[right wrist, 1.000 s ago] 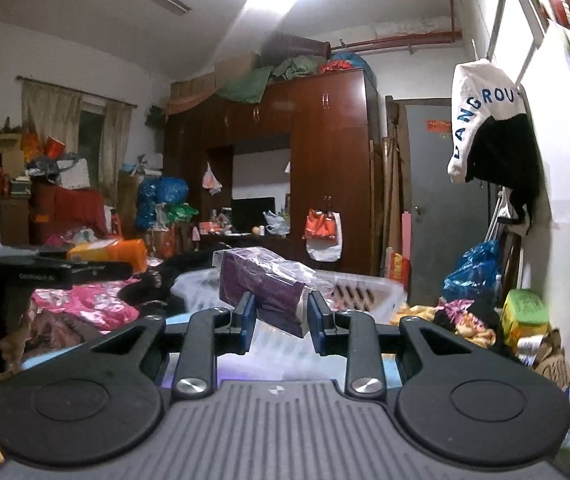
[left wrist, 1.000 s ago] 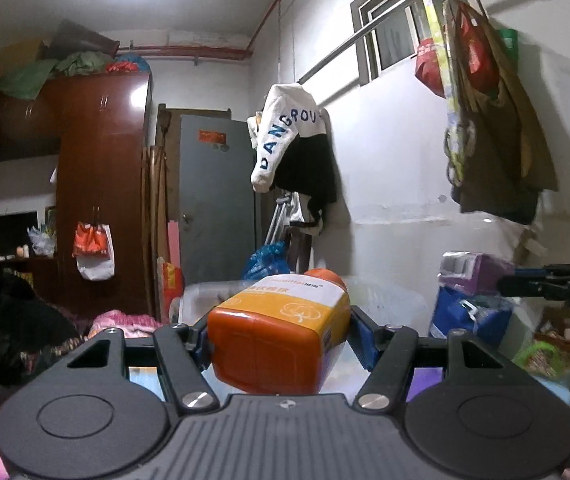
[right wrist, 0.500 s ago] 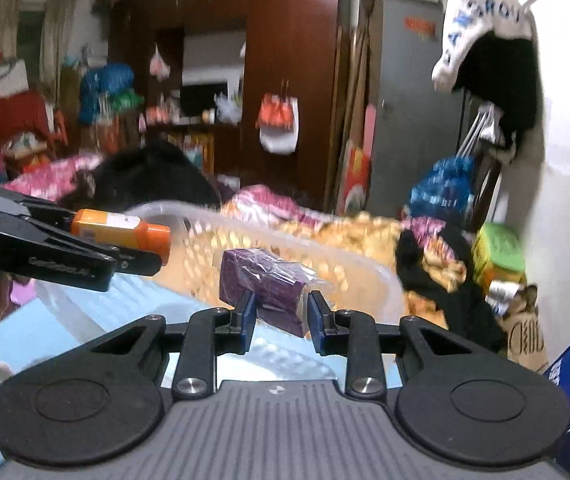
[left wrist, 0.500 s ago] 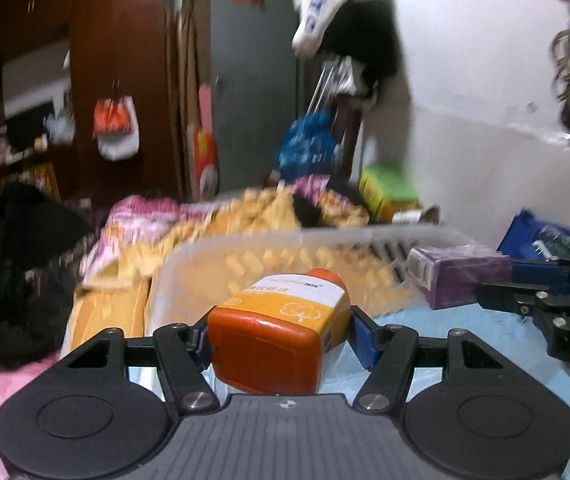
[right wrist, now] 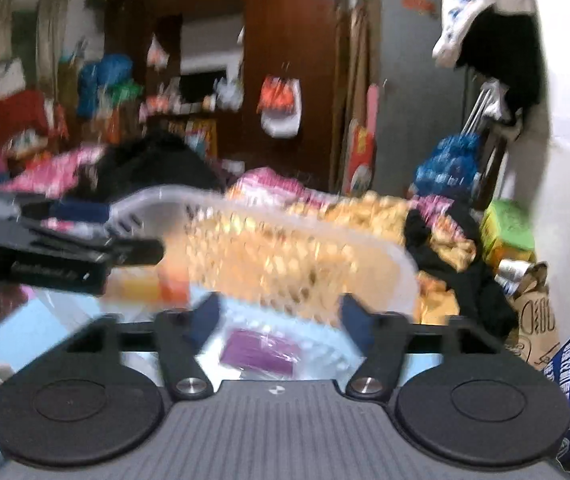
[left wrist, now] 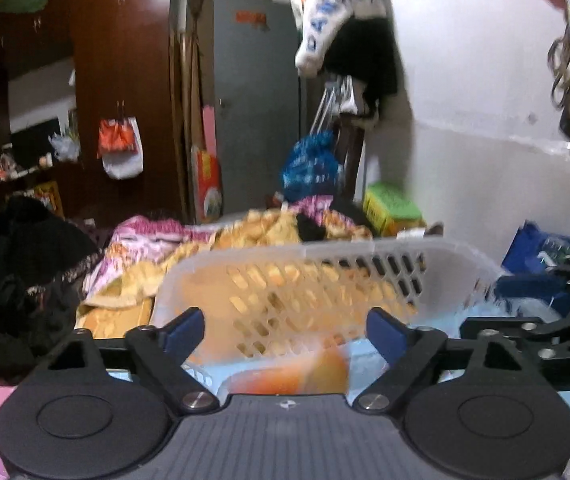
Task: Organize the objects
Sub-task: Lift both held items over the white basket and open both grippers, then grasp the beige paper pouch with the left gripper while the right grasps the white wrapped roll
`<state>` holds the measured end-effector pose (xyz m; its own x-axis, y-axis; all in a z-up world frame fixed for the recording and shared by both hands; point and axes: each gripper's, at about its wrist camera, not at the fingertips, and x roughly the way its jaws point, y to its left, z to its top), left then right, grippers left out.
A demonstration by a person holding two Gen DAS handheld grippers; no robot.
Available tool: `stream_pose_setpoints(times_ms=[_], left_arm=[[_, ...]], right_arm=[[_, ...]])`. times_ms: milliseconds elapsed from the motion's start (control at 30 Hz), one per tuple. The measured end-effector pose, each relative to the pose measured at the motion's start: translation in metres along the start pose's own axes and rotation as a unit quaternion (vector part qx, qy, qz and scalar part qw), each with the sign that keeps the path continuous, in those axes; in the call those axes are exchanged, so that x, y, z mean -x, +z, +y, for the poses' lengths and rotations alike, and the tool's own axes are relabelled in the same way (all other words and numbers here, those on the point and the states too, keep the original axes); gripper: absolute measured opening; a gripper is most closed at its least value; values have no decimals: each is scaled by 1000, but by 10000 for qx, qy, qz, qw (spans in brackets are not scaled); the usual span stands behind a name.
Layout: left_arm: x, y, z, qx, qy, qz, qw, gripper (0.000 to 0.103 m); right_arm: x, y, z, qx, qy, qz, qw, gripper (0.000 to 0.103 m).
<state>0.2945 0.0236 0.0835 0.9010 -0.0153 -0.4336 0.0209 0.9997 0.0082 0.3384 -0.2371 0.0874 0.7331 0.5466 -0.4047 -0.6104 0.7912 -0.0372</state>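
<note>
Both grippers are open above a translucent white plastic basket (left wrist: 325, 276). My left gripper (left wrist: 285, 326) has its jaws spread wide, and the orange bottle (left wrist: 289, 374) is blurred just below them, inside the basket. My right gripper (right wrist: 277, 312) is also open, with the purple wrapped packet (right wrist: 259, 352) lying on the basket floor below it. In the right wrist view the basket (right wrist: 269, 240) stands ahead, the orange bottle (right wrist: 147, 286) is a blur at the left, and the left gripper's fingers (right wrist: 65, 254) are above it.
The basket stands on a light blue surface (left wrist: 525, 312). Behind it lie piled clothes (left wrist: 157, 248), a green box (left wrist: 393, 208) and a blue bag (left wrist: 541, 248) by the white wall. A dark wardrobe (right wrist: 285, 60) and grey door (left wrist: 253, 100) are farther back.
Both grippers have opened. The orange bottle has dropped out of the left gripper and the purple packet out of the right, both into the basket.
</note>
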Motion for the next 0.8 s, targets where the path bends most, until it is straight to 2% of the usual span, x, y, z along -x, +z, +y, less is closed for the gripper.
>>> stream_pose_setpoints(times_ms=[67, 133, 233, 367, 467, 600, 700, 800], left_arm=[[12, -1, -1, 15, -87, -127, 9999, 91], [26, -7, -3, 24, -72, -228, 9997, 91], [62, -35, -8, -110, -179, -454, 9987, 91], [113, -91, -18, -411, -383, -709, 9959, 91], [148, -138, -23, -344, -602, -906, 9935, 91], [171, -181, -32, -447, -828, -942, 9911, 91], [174, -188, -33, -558, -790, -974, 9905, 91], [178, -192, -35, -473, -1159, -1077, 9863, 91]], right_arm=[[24, -3, -4, -134, -102, -319, 9994, 95], [51, -14, -11, -322, -5, -640, 9974, 101], [96, -52, -18, -483, -14, -1049, 9933, 103], [124, -120, -23, -833, -189, -976, 9916, 103], [122, -153, -21, -1154, -326, -649, 9907, 103], [108, -159, -11, -1093, -122, -559, 9924, 103], [104, -156, -13, -1174, -58, -541, 9916, 100], [97, -158, -18, -1298, -89, -462, 9904, 96]])
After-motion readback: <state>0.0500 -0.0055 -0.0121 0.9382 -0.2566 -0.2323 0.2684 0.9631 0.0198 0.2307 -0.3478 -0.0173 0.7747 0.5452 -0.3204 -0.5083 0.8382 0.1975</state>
